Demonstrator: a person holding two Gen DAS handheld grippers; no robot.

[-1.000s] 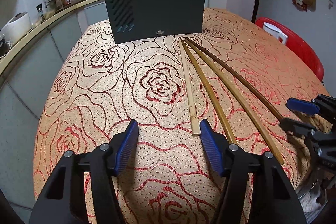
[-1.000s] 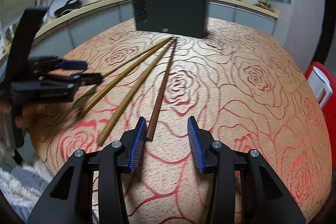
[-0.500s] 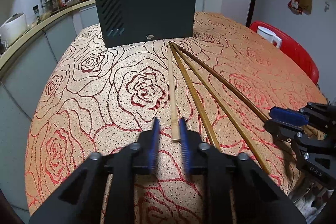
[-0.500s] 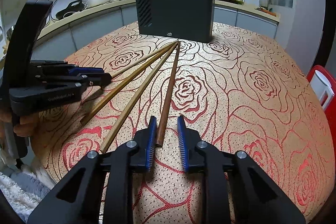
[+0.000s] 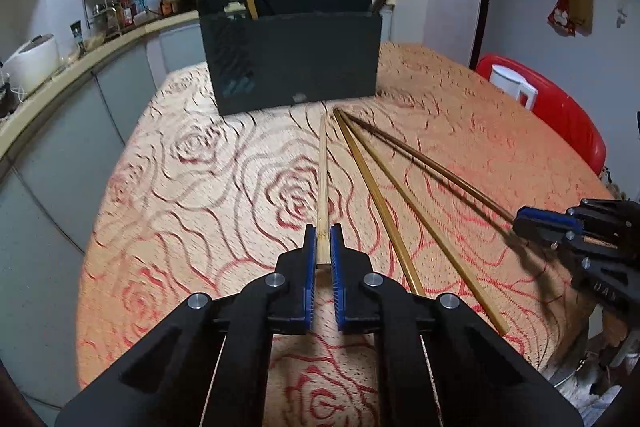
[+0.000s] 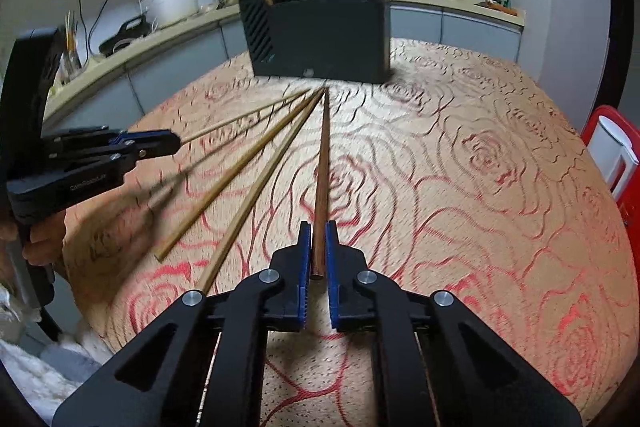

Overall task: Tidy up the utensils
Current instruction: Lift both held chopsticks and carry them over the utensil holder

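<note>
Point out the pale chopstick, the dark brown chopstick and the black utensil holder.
pale chopstick (image 5: 322, 183), left wrist view, mid-shaft.
dark brown chopstick (image 6: 321, 183), right wrist view, mid-shaft.
black utensil holder (image 5: 296, 59), left wrist view, front wall.

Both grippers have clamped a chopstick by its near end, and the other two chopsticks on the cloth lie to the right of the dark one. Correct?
Not quite. In the right wrist view, the two loose chopsticks lie left of the dark chopstick held by the right gripper. The left gripper does clamp the pale chopstick.
</note>
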